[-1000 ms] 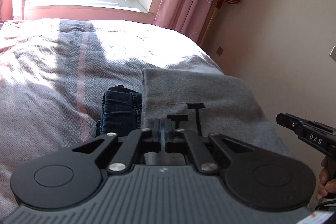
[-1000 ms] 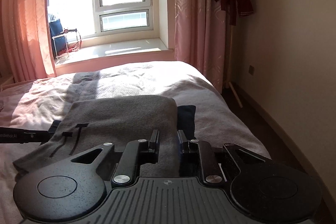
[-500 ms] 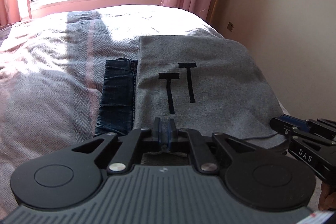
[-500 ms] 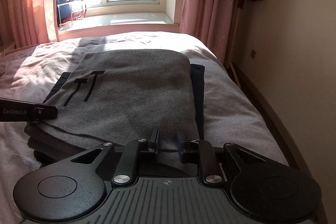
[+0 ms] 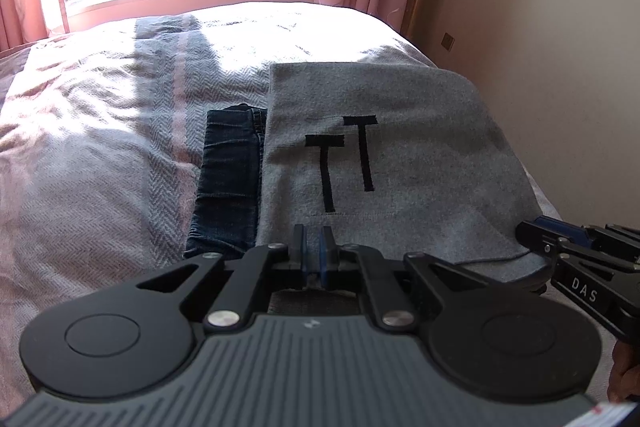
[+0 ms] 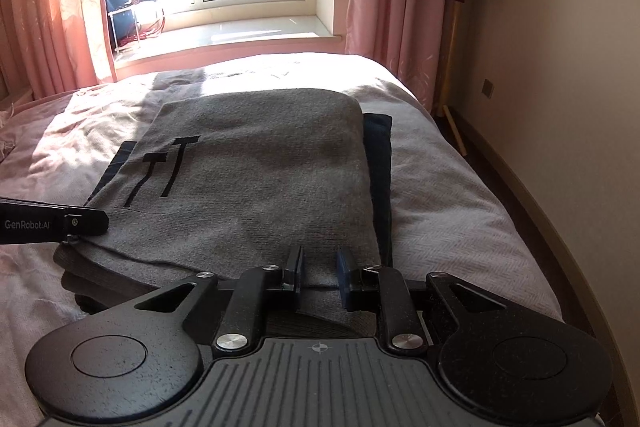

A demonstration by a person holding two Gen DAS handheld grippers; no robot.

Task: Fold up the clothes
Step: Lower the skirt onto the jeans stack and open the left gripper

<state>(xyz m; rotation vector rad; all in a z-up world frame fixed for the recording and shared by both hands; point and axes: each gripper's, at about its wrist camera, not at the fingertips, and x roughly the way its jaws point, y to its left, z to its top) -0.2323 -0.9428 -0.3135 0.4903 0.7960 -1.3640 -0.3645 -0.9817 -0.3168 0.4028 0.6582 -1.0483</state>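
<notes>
Grey knit sweater [image 5: 400, 163], folded, lies centre frame on the bed [image 5: 100, 155], atop dark jeans [image 5: 228, 183]. Judging by this, a fold is being laid down; next comes releasing the near hem and smoothing. Left gripper [image 5: 314, 253], pitched downward, has its fingers clenched on the hem at lower centre. Right gripper [image 6: 318, 269], likewise tilted down, pinches a thicker fold of the same hem.

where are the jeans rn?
On the bed, folded, under the grey sweater; in the left wrist view the jeans stick out along its left edge.
</notes>
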